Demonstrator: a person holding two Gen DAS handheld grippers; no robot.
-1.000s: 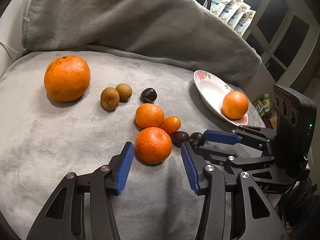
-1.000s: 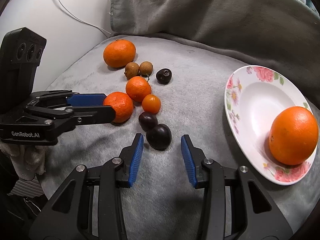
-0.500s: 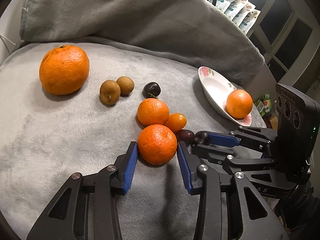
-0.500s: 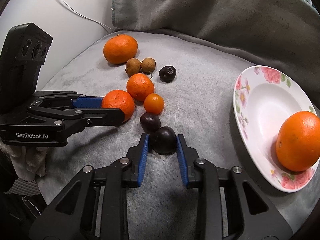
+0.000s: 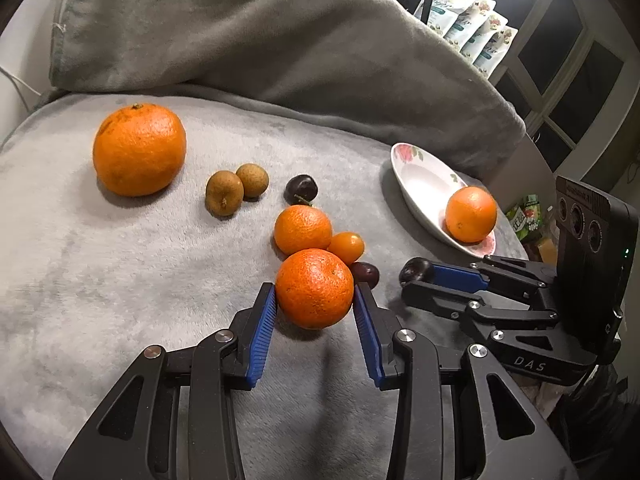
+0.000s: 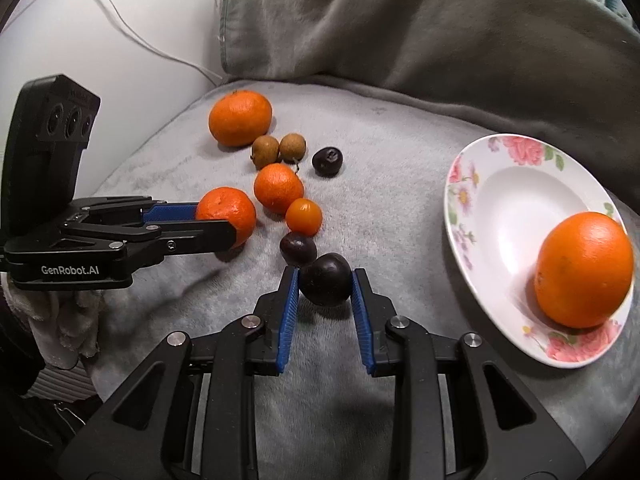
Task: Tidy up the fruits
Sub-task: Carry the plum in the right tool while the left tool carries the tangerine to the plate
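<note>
Both claws closed in since earlier frame: left gripper [image 5: 315, 306] now clamps mandarin [image 5: 314, 288], right gripper [image 6: 325, 286] clamps dark plum [image 6: 325, 278]. Plate [image 6: 504, 184] at 2 o'clock. Plum soft, slick: squeeze lightly at widest girth.

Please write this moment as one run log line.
left gripper: shut on tangerine | right gripper: shut on dark plum | plate: one orange
</note>
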